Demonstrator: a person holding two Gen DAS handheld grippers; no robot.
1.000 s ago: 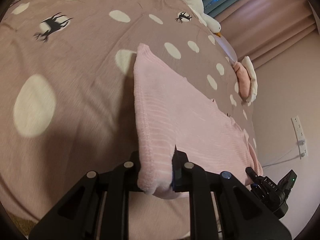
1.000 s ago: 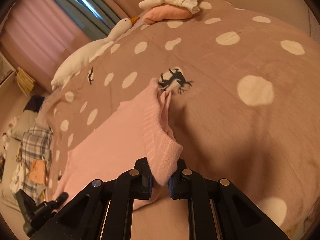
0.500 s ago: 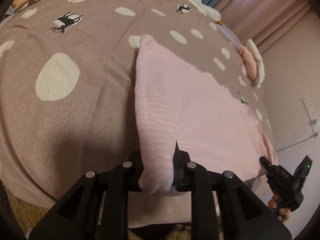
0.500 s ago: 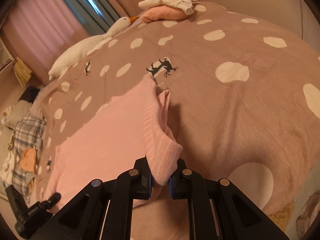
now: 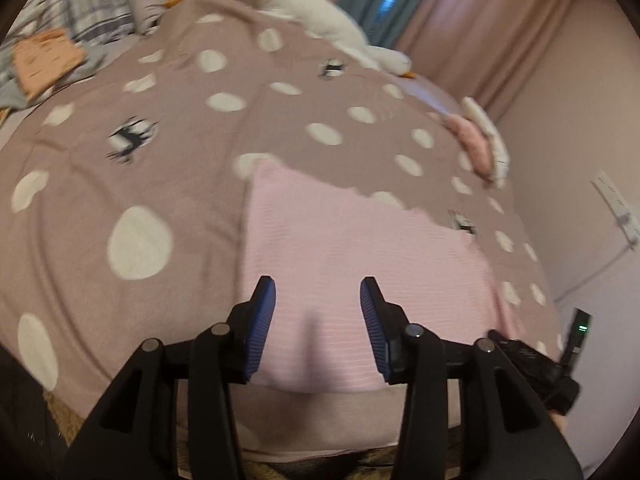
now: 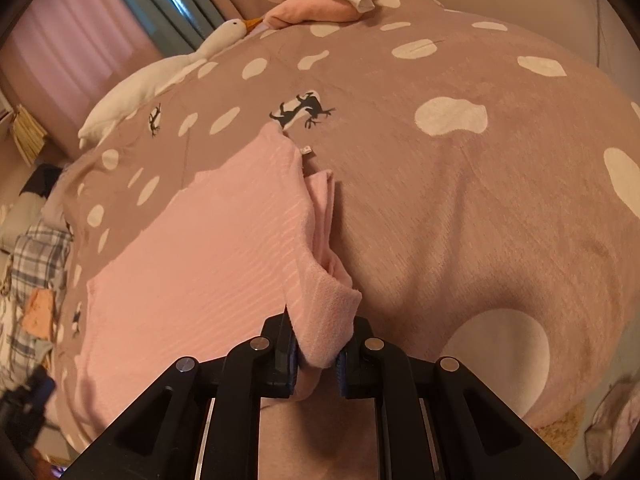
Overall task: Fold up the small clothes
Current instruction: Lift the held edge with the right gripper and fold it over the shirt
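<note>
A pink ribbed knit garment (image 5: 352, 248) lies folded flat on a brown bedspread with white spots (image 5: 140, 184). My left gripper (image 5: 318, 292) is open, its blue-padded fingers spread above the garment's near edge, holding nothing. In the right wrist view the same garment (image 6: 208, 248) lies to the left, and my right gripper (image 6: 318, 354) is shut on its near right corner, a thick fold of pink fabric bunched between the jaws. The right gripper also shows at the far right of the left wrist view (image 5: 560, 364).
A white goose plush (image 6: 160, 72) lies along the far side of the bed. A folded pink and white pile (image 6: 320, 0) sits at the far corner. Plaid bedding and an orange cloth (image 5: 44, 56) lie at the far left. The bed's near edge (image 5: 320, 452) is just below the grippers.
My left gripper has opened and let go of the garment's near corner, which now lies flat. The right gripper still holds its corner, drawn slightly nearer the bed's edge.
</note>
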